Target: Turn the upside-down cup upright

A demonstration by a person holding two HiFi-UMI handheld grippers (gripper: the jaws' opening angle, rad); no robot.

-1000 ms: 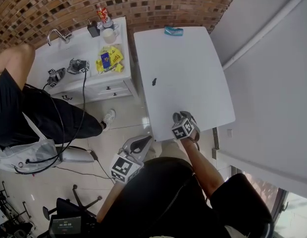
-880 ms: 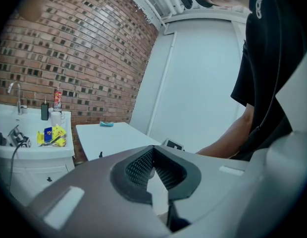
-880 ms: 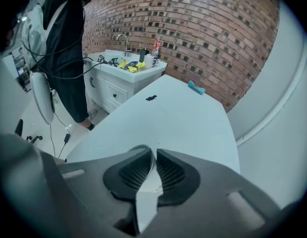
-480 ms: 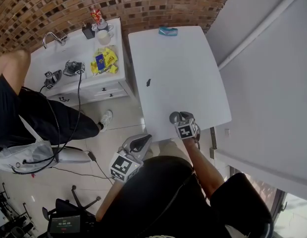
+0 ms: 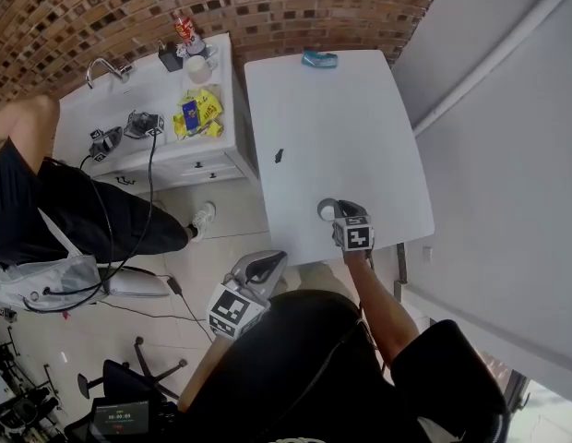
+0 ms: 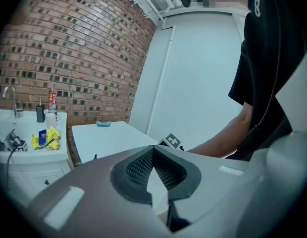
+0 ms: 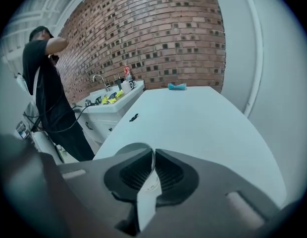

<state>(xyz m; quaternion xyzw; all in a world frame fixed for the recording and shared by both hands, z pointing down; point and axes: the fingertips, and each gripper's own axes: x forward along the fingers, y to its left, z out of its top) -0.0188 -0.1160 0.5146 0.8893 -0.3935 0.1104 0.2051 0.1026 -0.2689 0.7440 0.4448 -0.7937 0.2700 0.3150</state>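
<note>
The right gripper (image 5: 337, 213), its jaws just closed, pinches the wall of the pale thin-walled cup (image 5: 325, 209) on the white rectangular table (image 5: 332, 118). The left gripper (image 5: 264, 266), beside the table, is closed and empty.

Bright, even, diffuse light thru the room, source unclear. White table (image 5: 332, 127) nr glare in head view; shadows soft, faint. Both gripper views: strong fisheye, black vignette at corners, brick wall (image 7: 158, 38) bowed. Head view also curves at edges. Near, the cup (image 7: 147, 185) wall pinched in the right gripper (image 7: 153, 155) is blurred, out of focus; far end sharp.
</note>
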